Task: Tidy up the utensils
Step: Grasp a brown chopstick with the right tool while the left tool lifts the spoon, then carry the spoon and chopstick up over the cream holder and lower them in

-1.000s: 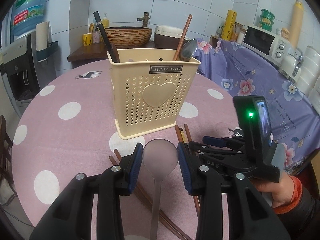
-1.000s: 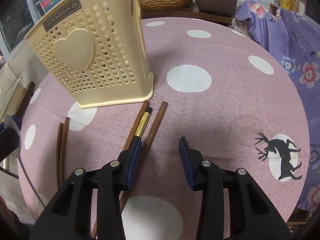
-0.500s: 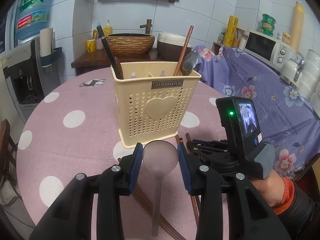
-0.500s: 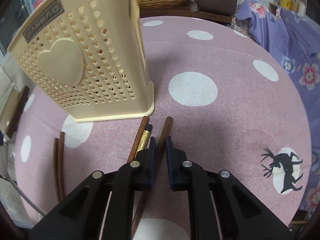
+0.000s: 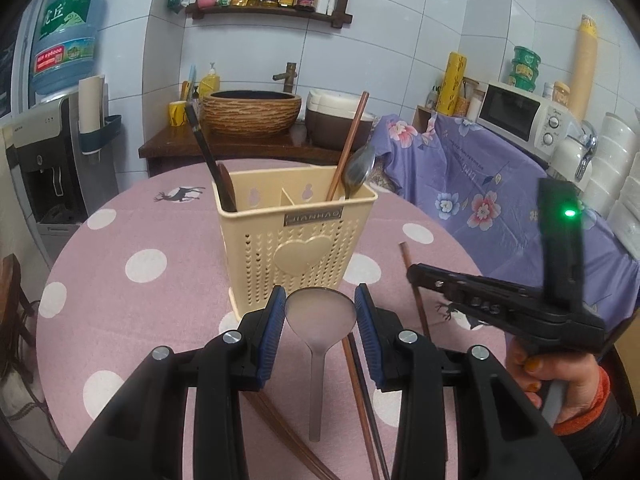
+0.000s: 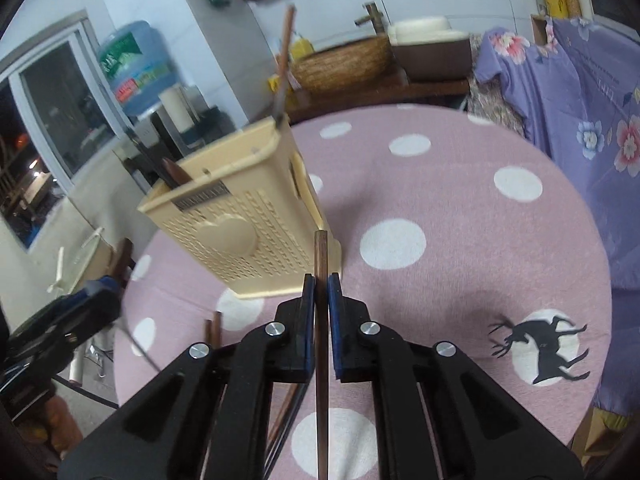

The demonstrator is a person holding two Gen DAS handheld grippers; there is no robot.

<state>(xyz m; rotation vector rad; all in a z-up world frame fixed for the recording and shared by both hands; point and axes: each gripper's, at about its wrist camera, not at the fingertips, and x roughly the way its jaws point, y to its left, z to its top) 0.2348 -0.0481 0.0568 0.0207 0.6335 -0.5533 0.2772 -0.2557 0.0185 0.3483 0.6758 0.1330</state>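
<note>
Between the pads of our left claw [image 5: 320,320] sits the bowl of a grey spoon [image 5: 320,316], its handle running back toward us under the claw; the pads flank the bowl closely on both sides, and we read this as a grip on the spoon. Below and just to the right of that claw, several brown chopsticks [image 5: 362,400] lie on the pink, white-dotted table [image 5: 120,320].

Our right claw [image 6: 321,300] is closed on a single brown chopstick [image 6: 321,256], which runs straight along the gap and sticks out a little past the pad tips. In the left view this same claw [image 5: 416,276] hangs to the right of the left one, raised off the table, with the chopstick [image 5: 412,280] crossing it.

Just beyond both claws stands the cream utensil holder [image 5: 298,248], heart on its front wall. It lies ahead of the left claw and ahead-left of the right one. Inside it, a dark utensil [image 5: 212,168] leans at the left end, and a chopstick [image 5: 348,148] and a metal spoon [image 5: 360,172] at the right.
</note>
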